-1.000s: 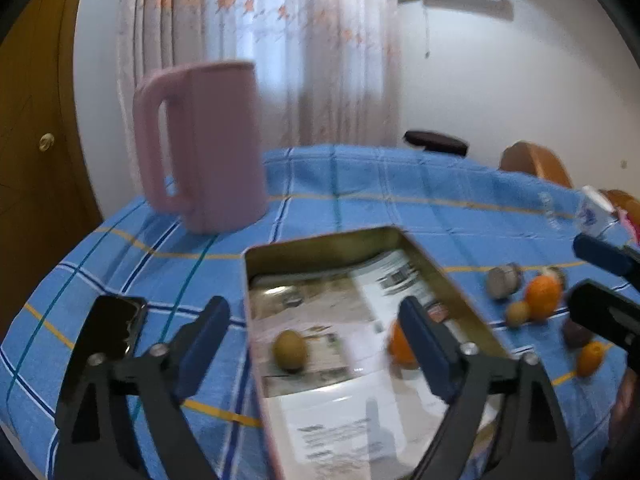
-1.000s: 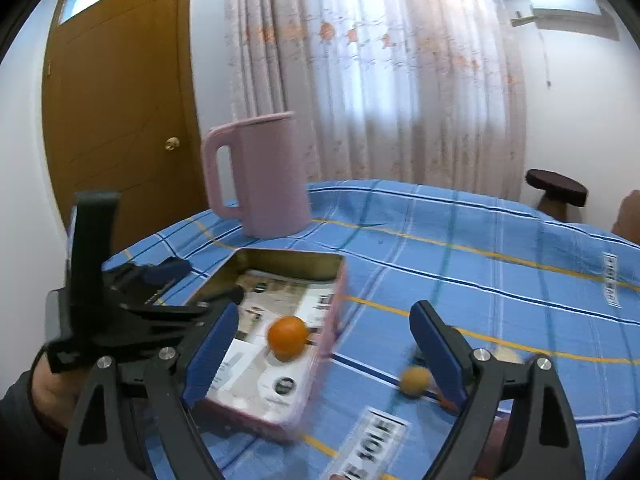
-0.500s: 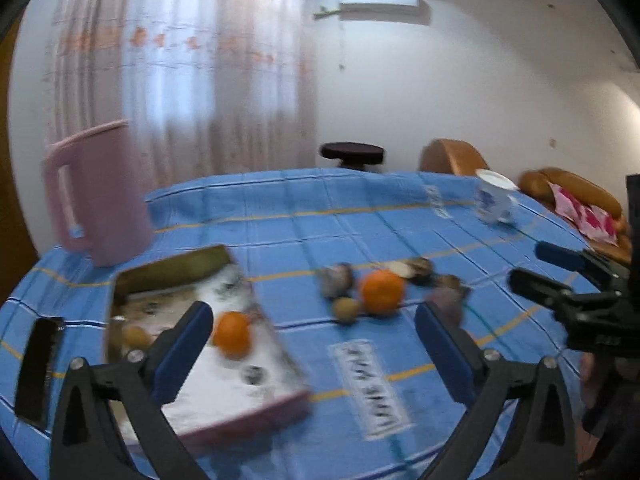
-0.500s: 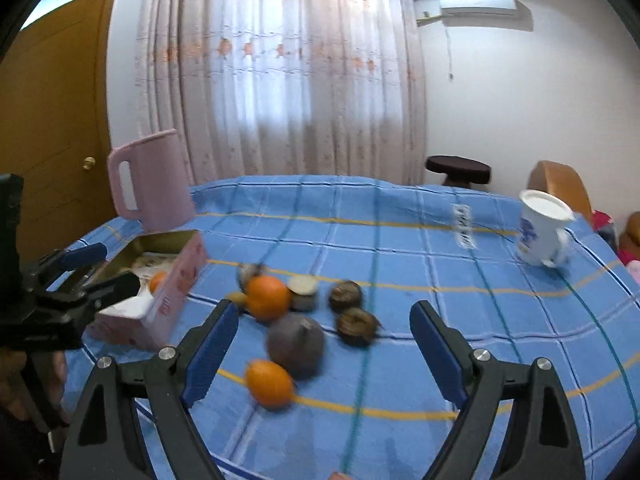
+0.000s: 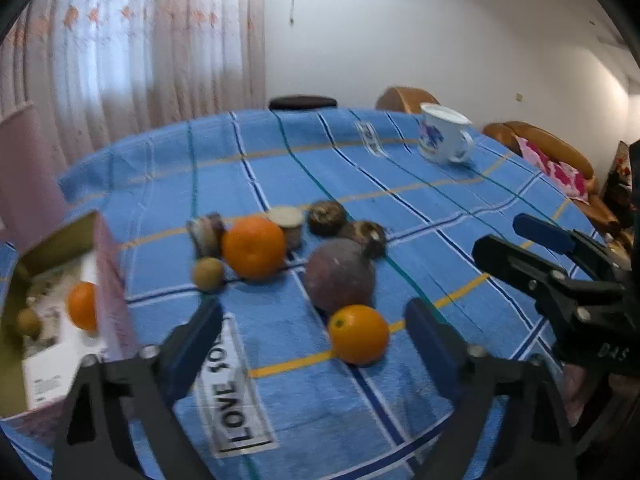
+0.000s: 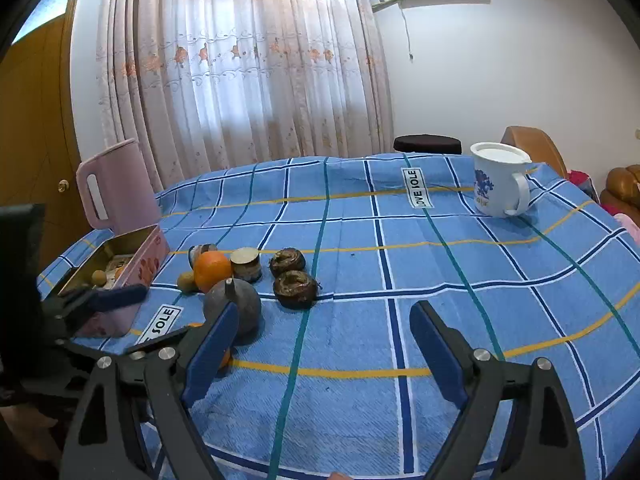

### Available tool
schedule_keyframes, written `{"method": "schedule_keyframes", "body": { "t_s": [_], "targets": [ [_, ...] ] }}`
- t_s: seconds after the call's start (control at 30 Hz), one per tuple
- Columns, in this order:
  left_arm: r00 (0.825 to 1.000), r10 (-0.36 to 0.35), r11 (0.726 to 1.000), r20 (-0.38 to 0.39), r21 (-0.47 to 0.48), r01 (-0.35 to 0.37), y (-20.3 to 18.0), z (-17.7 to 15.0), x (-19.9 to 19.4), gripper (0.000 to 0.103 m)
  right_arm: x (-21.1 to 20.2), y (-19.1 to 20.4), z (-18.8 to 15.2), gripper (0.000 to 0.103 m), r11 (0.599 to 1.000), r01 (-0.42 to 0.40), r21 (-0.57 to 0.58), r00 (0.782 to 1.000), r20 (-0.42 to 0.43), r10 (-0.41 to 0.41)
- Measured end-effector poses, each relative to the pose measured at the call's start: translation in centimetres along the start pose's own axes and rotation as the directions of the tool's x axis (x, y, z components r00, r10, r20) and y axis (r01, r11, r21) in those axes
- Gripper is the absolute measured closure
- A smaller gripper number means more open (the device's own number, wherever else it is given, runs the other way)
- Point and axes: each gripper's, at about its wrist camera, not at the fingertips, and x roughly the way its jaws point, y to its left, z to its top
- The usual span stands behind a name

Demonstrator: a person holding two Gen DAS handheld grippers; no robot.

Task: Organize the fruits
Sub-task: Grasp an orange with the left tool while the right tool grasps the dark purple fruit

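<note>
A cluster of fruit lies on the blue checked tablecloth: a small orange (image 5: pixel 359 334) nearest me, a dark round fruit (image 5: pixel 339 275), a large orange (image 5: pixel 253 247), a small greenish fruit (image 5: pixel 208 274) and two dark wrinkled ones (image 6: pixel 295 288). A pink tin (image 5: pixel 108 280) at the left holds an orange (image 5: pixel 82 312) and a small brown fruit (image 5: pixel 29 321). My left gripper (image 5: pixel 314 334) is open, its fingers either side of the small orange, just short of it. My right gripper (image 6: pixel 324 344) is open and empty over bare cloth, right of the fruit.
A pink jug (image 6: pixel 116 186) stands behind the tin. A white mug (image 6: pixel 498 184) with a blue pattern stands at the far right. The right gripper shows in the left wrist view (image 5: pixel 560 264) at the right. Chairs and a stool stand beyond the table.
Both grippers have swung right, away from the tin and toward the fruit cluster. The left gripper has closed in on the small orange. Both stay open.
</note>
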Motion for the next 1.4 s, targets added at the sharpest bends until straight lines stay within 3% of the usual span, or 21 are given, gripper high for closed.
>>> {"method": "schedule_keyframes", "body": {
  "t_s": [0.1, 0.17, 0.23, 0.27, 0.43, 0.57, 0.7, 0.9, 1.0, 1.17, 1.27, 1.4],
  "targets": [
    [0.998, -0.039, 0.999, -0.047, -0.005, 0.039, -0.2, -0.2, 1.0, 0.023, 0.2, 0.0, -0.2, 0.014, 1.000, -0.005, 0.002, 1.000, -0.004, 0.005],
    [0.996, -0.061, 0.998, -0.060, 0.015, 0.062, -0.7, -0.5, 1.1, 0.040, 0.5, 0.2, -0.2, 0.014, 1.000, -0.008, 0.003, 1.000, -0.007, 0.008],
    [0.992, -0.105, 0.994, -0.077, 0.017, 0.107, -0.8, -0.6, 1.2, 0.063, 0.8, 0.3, -0.2, 0.014, 1.000, -0.011, 0.000, 1.000, -0.010, 0.011],
    [0.987, -0.136, 0.990, -0.084, 0.012, 0.138, -0.8, -0.7, 1.3, 0.067, 1.0, 0.5, -0.2, 0.014, 1.000, -0.012, -0.003, 1.000, -0.013, 0.012],
    [0.993, -0.113, 0.994, -0.045, 0.006, 0.113, 0.3, -0.8, 0.1, 0.067, 1.7, 1.7, 0.6, 0.014, 0.998, -0.046, -0.031, 0.999, -0.011, 0.046],
    [1.000, -0.015, 1.000, 0.011, -0.003, 0.015, 1.8, -0.5, -0.9, 0.067, 3.0, 2.8, 1.6, 0.015, 0.995, -0.095, -0.027, 0.995, -0.042, 0.094],
    [1.000, 0.010, 0.998, 0.021, -0.066, -0.009, 4.0, -0.1, -1.0, 0.067, 4.7, 4.6, 2.1, 0.016, 0.993, -0.086, -0.081, 0.994, -0.079, 0.079],
    [0.997, 0.066, 0.992, 0.035, -0.114, -0.061, 5.8, 0.1, -1.2, 0.067, 7.1, 6.3, 1.8, 0.034, 0.986, -0.120, -0.113, 0.981, -0.168, 0.100],
    [0.997, 0.067, 0.989, 0.035, -0.134, -0.062, 6.1, 0.2, -0.8, 0.067, 7.9, 6.8, 1.7, 0.036, 0.984, -0.126, -0.127, 0.974, -0.203, 0.099],
    [0.996, 0.083, 0.988, 0.040, -0.134, -0.077, 6.0, 0.1, -0.9, 0.067, 9.6, 6.9, 1.3, 0.041, 0.977, -0.189, -0.099, 0.944, -0.292, 0.153],
    [0.995, 0.092, 0.987, 0.046, -0.137, -0.085, 6.0, 0.0, -1.0, 0.067, 9.6, 7.6, 1.2, 0.049, 0.971, -0.204, -0.128, 0.939, -0.306, 0.157],
    [0.994, 0.096, 0.987, 0.046, -0.134, -0.089, 6.0, 0.0, -1.1, 0.067, 9.7, 7.9, 1.1, 0.050, 0.968, -0.217, -0.126, 0.935, -0.312, 0.169]
  ]
}}
